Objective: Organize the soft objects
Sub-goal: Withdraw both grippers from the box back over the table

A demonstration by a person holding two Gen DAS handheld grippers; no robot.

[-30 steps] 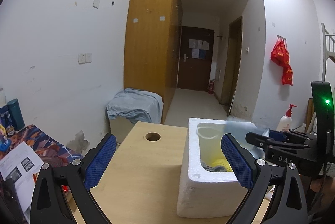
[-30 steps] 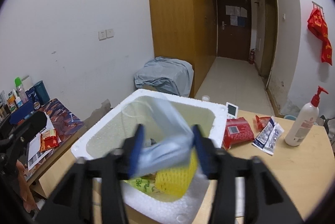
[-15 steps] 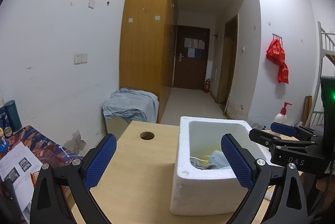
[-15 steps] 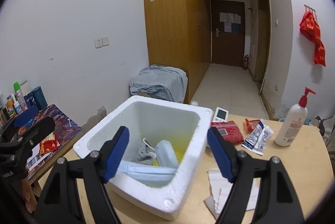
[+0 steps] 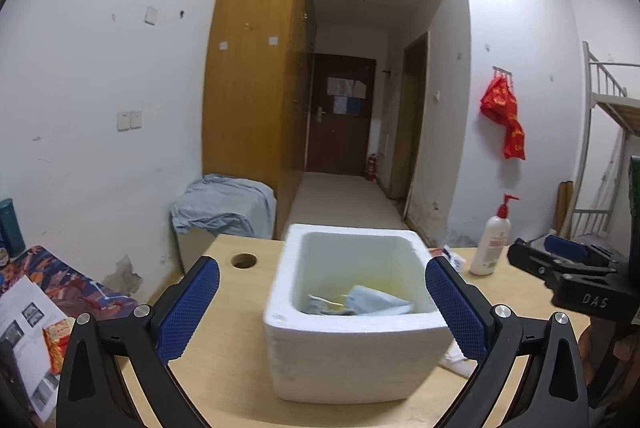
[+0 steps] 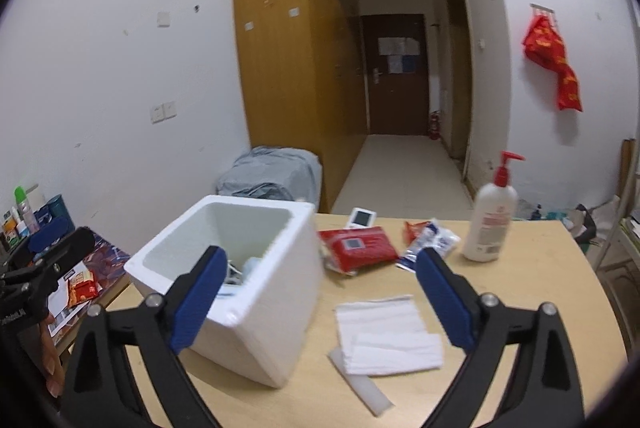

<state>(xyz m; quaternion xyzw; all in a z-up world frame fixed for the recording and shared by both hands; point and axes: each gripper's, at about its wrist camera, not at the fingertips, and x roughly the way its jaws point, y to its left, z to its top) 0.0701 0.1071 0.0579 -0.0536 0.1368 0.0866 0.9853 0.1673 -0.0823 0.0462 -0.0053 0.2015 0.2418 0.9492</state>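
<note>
- Your right tool (image 6: 318, 294) is spread wide and its jaws are opening more, with nothing between the blue pads, just bare bench (image 6: 532, 268).
- Ahead of it and off to its left sits the white foam box (image 6: 256, 292); the left pad overlaps the box's near rim in the right wrist view, but you can't tell if it touches.
- Inside the box there's a light blue soft pack (image 5: 378, 302) lying on a few other bits, with a yellowish patch behind it.
- Just ahead of that tool, between the pads: folded white cloths (image 6: 384, 336) flat on the bench.
- Further ahead: a red wipes pack (image 6: 358, 246), small sachets (image 6: 430, 242), and a pump bottle (image 6: 490, 224) off to its right.
- Your left tool (image 5: 320, 306) is wide too, holding nothing, with the box straight ahead of it.
</note>
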